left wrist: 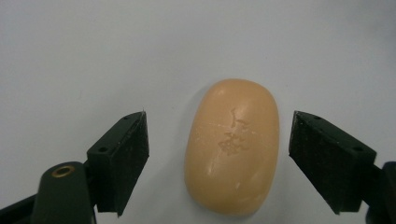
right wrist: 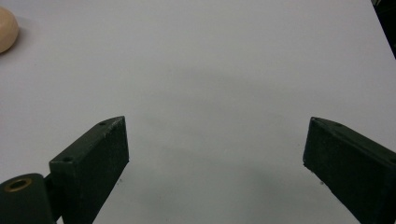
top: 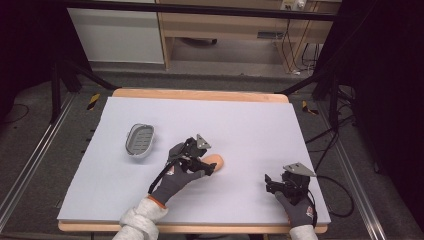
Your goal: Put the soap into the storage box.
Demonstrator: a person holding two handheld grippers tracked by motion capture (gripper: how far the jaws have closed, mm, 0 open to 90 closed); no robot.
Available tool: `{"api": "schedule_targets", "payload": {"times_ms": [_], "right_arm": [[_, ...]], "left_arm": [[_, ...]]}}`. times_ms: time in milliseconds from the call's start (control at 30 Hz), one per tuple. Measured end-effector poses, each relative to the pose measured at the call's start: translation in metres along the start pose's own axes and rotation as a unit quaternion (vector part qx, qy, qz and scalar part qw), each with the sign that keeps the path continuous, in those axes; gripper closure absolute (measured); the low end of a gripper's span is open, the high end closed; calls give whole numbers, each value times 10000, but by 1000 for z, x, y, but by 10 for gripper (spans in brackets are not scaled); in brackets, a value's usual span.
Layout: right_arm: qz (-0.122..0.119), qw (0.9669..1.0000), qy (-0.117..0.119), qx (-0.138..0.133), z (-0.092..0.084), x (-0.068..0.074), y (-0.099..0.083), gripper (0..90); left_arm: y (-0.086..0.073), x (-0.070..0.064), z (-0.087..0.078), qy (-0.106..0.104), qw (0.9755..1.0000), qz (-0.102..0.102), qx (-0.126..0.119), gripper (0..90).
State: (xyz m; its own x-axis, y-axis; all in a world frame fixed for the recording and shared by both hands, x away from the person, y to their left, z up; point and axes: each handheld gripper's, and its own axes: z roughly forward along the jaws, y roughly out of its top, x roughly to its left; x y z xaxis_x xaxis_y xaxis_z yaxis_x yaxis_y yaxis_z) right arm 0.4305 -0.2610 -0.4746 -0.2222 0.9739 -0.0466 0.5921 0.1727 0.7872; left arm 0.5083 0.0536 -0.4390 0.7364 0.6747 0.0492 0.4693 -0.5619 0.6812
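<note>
Surface: pale grey sheet [top: 240,125] over a wooden table, dark room beyond.
Right gripper [top: 280,184]: near edge, jaws spread over bare sheet, idle.
Left gripper [top: 202,166]: jaws spread, straddling the soap bar [left wrist: 232,145], neither pad touching.
Step (judged): pre-grasp; next calls for closing squarely across the bar's short width.
Soap bar: peach oval, embossed mark, lying flat mid-table; likely slippery.
Soap dish [top: 140,140]: grey, empty, farther left (probable destination).

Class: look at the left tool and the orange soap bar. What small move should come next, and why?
Probably close the left tool on the oval orange soap bar: its jaws stand open on either side of the bar, apart from it, and the bar lies flat on the white table sheet.
</note>
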Motion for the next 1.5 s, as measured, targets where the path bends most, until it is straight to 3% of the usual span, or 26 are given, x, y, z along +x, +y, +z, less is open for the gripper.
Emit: {"api": "schedule_targets", "payload": {"times_ms": [867,1267,1500], "right_arm": [[-22,10000,33,56,1,0,0,70],[-30,10000,43,74,2,1,0,70],[-37,9999,34,99,2,1,0,70]], "left_arm": [[0,-6,26,-29,9984,227,525,172],[-1,-9,35,-5,9970,353,686,218],[-1,-7,37,-103,9974,256,662,235]]}}
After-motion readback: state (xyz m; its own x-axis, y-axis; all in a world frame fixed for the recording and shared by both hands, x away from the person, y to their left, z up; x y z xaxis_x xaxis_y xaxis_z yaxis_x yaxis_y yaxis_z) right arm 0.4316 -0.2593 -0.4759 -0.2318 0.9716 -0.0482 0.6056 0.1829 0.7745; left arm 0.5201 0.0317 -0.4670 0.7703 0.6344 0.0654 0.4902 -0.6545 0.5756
